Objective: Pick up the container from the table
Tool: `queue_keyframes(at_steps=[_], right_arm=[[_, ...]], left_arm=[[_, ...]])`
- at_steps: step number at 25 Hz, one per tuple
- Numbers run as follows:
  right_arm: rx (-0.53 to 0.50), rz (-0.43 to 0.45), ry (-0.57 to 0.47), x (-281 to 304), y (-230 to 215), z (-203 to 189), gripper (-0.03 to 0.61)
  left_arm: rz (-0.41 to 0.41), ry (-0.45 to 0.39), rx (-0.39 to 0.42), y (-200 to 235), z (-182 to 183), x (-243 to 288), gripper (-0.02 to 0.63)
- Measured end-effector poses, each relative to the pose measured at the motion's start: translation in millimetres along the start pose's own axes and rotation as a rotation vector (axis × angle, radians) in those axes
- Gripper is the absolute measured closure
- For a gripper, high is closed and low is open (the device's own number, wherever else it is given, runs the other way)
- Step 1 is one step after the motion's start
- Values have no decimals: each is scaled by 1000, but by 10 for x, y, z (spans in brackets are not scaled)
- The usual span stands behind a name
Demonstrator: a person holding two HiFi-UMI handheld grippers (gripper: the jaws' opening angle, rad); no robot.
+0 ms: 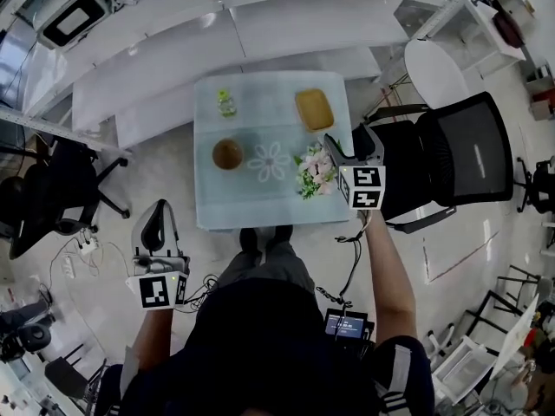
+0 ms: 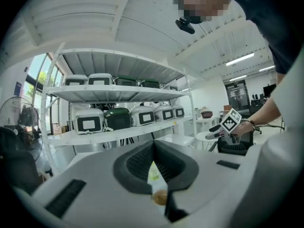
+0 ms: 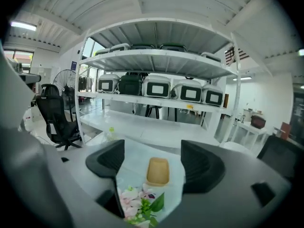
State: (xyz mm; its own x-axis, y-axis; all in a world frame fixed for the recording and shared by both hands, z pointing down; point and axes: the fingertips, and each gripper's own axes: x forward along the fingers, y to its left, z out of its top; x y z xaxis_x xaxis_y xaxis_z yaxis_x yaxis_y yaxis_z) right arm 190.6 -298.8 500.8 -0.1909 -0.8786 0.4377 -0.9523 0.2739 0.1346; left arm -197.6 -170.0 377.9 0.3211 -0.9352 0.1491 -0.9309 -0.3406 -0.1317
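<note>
A tan rectangular container lies at the far right of the pale glass table; in the right gripper view the container shows between the two jaws, some way ahead. My right gripper is open and empty, hovering over the table's right edge beside a flower bunch. My left gripper is shut on nothing, off the table's near left corner and over the floor. Through its narrow slit I see a green bottle and a brown bowl.
The brown bowl and small green bottle stand on the table's left half. A black office chair sits close on the right, another on the left. White shelving runs behind the table. Cables lie on the floor.
</note>
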Motion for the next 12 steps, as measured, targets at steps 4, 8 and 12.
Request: queue_keyframes(at_steps=[4,8,12], right_arm=[[-1,30,57,366,-193,-253,209],[5,55,104,700,-330,-483,221],[17,68,157,996,-456,-694,224]], left_arm=[[30,27,5,-64,-19,172,609],[51,57,19,-119,-54,302,609],[71,87,31,-129,-86,368,609]])
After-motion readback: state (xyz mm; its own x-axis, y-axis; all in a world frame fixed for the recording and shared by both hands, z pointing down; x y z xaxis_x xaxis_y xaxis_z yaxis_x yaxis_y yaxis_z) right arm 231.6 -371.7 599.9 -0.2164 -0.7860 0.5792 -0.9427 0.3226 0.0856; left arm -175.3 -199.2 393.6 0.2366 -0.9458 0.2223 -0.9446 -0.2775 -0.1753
